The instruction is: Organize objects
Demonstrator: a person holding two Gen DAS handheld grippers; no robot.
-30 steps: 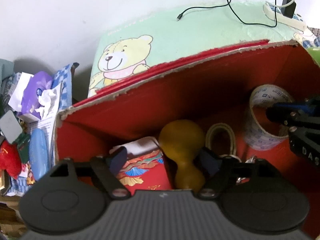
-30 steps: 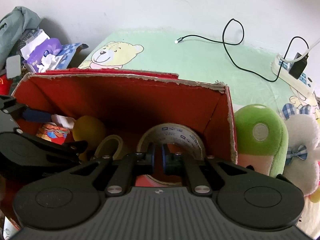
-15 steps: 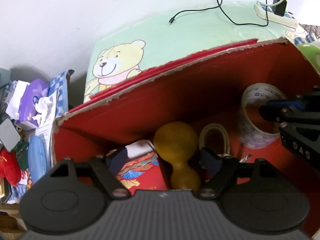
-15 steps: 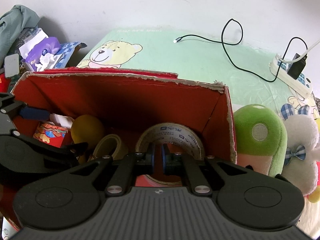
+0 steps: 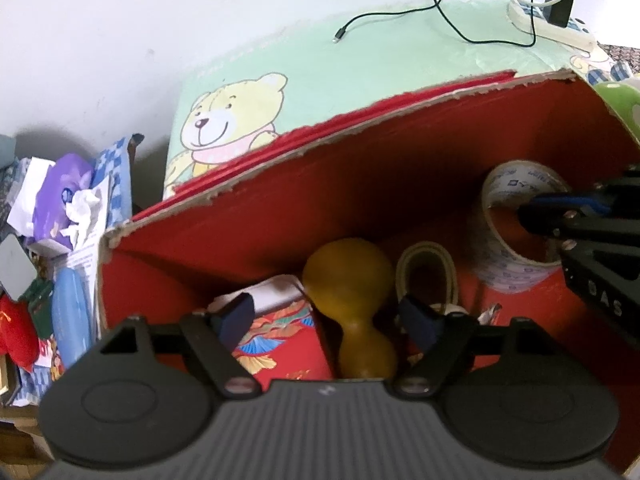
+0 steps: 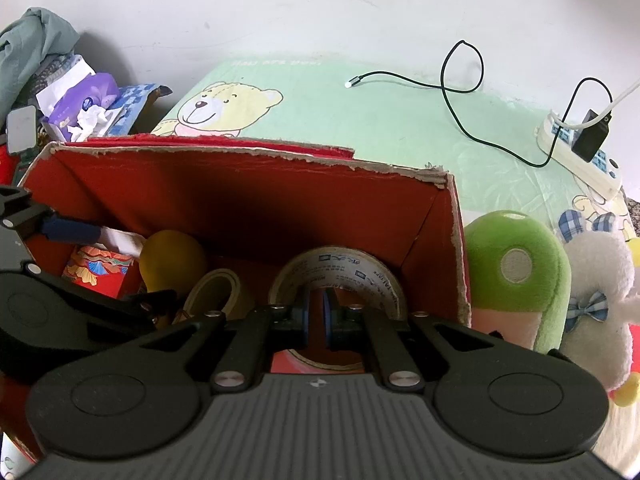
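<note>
Little has changed in the red box (image 6: 248, 184): the right tool (image 6: 316, 316) stays pinched on the tape roll (image 6: 340, 268) (unreleased), while the left tool (image 5: 332, 316) widens slightly around the yellow gourd (image 5: 352, 280).

The setting was a home, most likely a bedroom or child's room. A pale green sheet (image 6: 360, 120) printed with a cartoon bear (image 6: 224, 108) covered the surface under a torn red cardboard box (image 6: 248, 196). Just right of the box lay a green plush toy (image 6: 516, 280) and a white plush toy (image 6: 600, 296). Beyond the box, by the white wall, were a power strip (image 6: 580, 156) and a loose charging cable (image 6: 452, 88). Left of the box sat a purple tissue pack (image 6: 84, 108) among piled clothing (image 6: 28, 48).
</note>
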